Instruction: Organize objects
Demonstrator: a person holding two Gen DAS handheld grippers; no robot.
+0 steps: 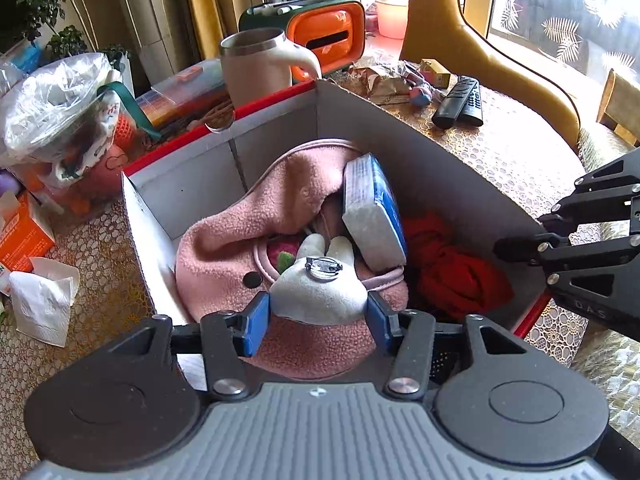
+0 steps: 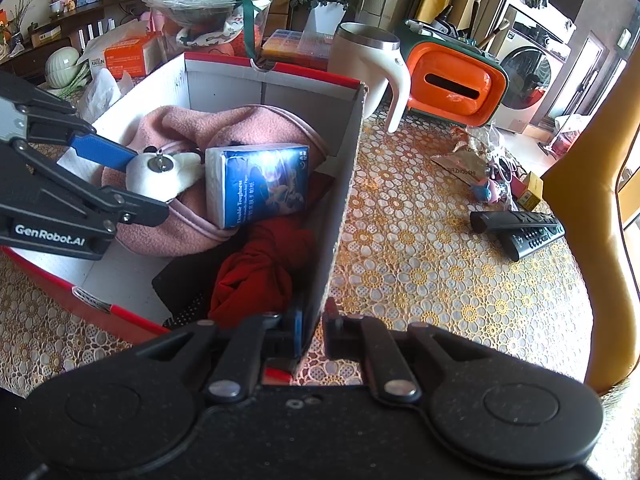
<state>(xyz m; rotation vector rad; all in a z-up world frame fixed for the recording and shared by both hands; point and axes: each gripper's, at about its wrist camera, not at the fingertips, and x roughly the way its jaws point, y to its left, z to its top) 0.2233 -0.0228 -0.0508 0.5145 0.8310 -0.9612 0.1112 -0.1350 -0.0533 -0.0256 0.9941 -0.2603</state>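
A cardboard box [image 1: 380,120] with white walls and a red rim stands on the table. It holds a pink fleece piece [image 1: 240,232], a blue tissue pack [image 1: 376,216] and a red cloth [image 1: 452,268]. My left gripper [image 1: 318,312] hangs over the pink fleece, its blue pads pressed on a white plush toy [image 1: 320,292] with a metal pin on top. The right wrist view shows the left gripper [image 2: 148,184] holding the toy [image 2: 160,176] inside the box, beside the tissue pack [image 2: 260,188]. My right gripper [image 2: 312,328] is shut on the box's near right wall [image 2: 344,200].
Behind the box stand a cream mug [image 1: 256,68] and an orange tissue holder [image 1: 328,36]. Two remotes [image 1: 460,100] and small wrappers lie on the patterned tablecloth to the right. At the left are crumpled tissue [image 1: 40,296], an orange carton [image 1: 20,236] and a bagged heap [image 1: 56,100].
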